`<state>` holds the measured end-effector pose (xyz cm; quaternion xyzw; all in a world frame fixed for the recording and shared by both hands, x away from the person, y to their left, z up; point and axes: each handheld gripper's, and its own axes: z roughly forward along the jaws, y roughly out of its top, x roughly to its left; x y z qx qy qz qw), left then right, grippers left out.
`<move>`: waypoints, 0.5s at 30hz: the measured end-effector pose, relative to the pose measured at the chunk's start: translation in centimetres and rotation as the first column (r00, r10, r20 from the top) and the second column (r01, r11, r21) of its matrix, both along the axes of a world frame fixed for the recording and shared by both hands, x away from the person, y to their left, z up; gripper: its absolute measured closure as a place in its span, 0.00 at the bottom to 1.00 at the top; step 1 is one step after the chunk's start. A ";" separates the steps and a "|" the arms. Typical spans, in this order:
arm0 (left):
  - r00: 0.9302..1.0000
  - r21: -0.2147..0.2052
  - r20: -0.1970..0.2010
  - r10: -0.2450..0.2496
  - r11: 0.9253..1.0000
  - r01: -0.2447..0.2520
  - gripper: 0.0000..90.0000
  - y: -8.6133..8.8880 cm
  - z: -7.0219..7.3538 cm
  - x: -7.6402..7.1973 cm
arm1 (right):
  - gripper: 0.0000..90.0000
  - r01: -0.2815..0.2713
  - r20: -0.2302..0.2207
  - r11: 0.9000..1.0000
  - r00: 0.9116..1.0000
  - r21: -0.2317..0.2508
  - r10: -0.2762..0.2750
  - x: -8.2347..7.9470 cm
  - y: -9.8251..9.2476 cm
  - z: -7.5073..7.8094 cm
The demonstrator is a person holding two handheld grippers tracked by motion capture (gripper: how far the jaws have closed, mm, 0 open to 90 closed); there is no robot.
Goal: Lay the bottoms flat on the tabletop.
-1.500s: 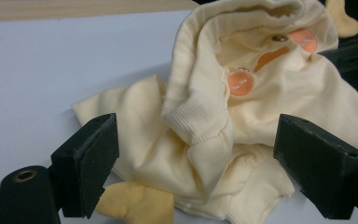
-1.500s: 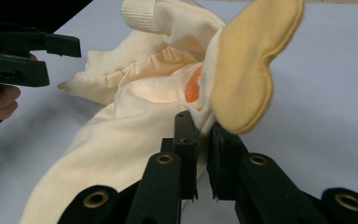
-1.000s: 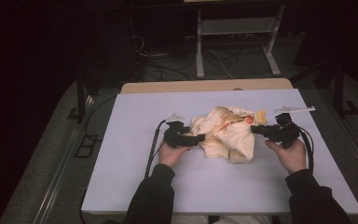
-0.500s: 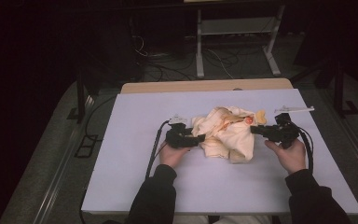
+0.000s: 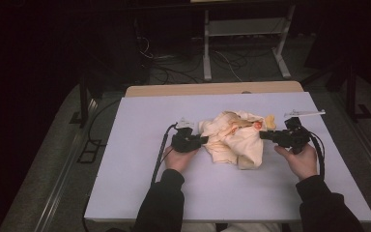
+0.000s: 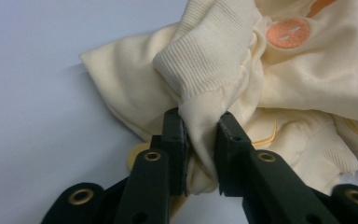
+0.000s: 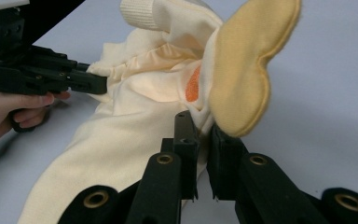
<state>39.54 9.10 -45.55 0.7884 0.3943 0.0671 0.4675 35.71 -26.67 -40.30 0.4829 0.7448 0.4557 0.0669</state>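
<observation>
1. In the high view, the cream garment [image 5: 234, 137] lies crumpled near the middle of the white table [image 5: 140, 188], a little to the right. Your left gripper [image 5: 204, 140] meets its left edge and your right gripper [image 5: 263, 136] meets its right edge, so the garment sits between your two hands. Your left hand [image 5: 179, 157] and your right hand [image 5: 299, 159] are both on the near side of the garment. A small yellow piece [image 5: 270, 121] shows at the far right of the cloth, and an orange spot beside it.

2. In the left gripper view, your left gripper [image 6: 200, 140] has just been closing, and now its jaws are nearly together with a fold of the cream cloth squeezed between them. This fold comes down from a ribbed cuff [image 6: 205, 60] just beyond the jaws. An orange button-shaped patch [image 6: 288, 32] is at the far right on the garment.

3. In the right gripper view, your right gripper [image 7: 203, 130] has its jaws almost shut on a thin edge of cloth, just under the padded yellow piece [image 7: 247, 70]. An orange mark [image 7: 193, 86] is beside the grip. Far on the left, your other gripper [image 7: 100, 84] holds the opposite side of the garment, and the cloth between them lies on the table.
</observation>
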 end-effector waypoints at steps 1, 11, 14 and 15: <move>1.000 0.014 -0.009 -0.001 1.000 0.002 0.85 0.1 0.2 0.0 | 0.91 -0.003 -0.004 1.000 1.000 0.002 0.003 0.0 0.0 0.0; 0.998 0.114 0.000 -0.055 0.992 0.054 0.87 2.1 4.0 -0.9 | 0.91 -0.043 -0.042 0.998 0.998 0.045 0.045 -1.0 -0.1 0.9; 0.998 0.134 0.011 -0.063 0.989 0.061 0.87 2.9 5.0 -1.4 | 0.91 -0.077 -0.049 0.996 0.996 0.052 0.080 -1.3 0.2 1.4; 0.998 0.139 0.014 -0.062 0.989 0.059 0.87 3.1 5.3 -1.5 | 0.91 -0.095 -0.053 0.994 0.994 0.053 0.097 -1.5 0.4 1.7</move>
